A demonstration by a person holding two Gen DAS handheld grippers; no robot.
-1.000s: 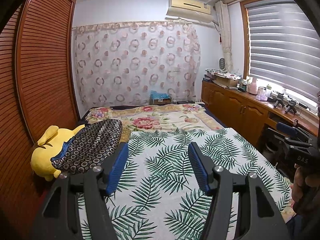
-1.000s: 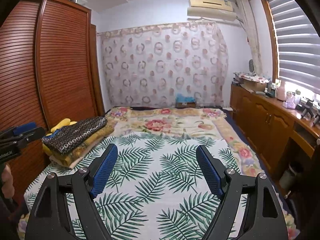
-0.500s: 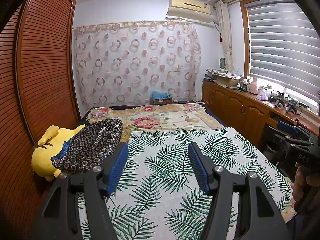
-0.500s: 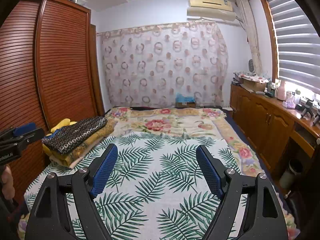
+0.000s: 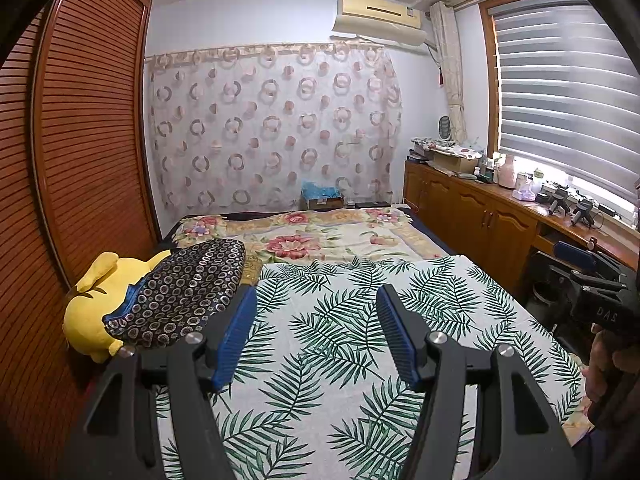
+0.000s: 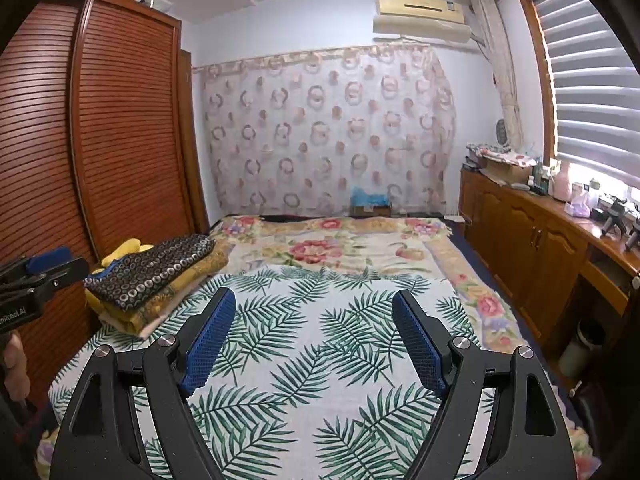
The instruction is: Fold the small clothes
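I have both tongs up over the bed, looking along it toward the curtain. The left gripper (image 5: 314, 336) stands wide open with nothing between its pads, and the right gripper (image 6: 314, 338) is the same: spread wide, empty. The only clothes I can pick out sit on a pile (image 6: 150, 280) at the left edge of the bed (image 6: 320, 344), beside the wardrobe: a dark ring-patterned piece (image 5: 184, 292) lies flat and squared on top, over yellowish folded layers, with a yellow plush (image 5: 90, 316) behind it. The leaf-print spread in front of me carries no garment that I can see. This fits two readings: the dark piece is waiting to be pulled down and folded, or it is folded already and stacked there. I can't settle which from here, so I judge no fold is in hand right now. Any next move starts at that pile, well left of both tongs.
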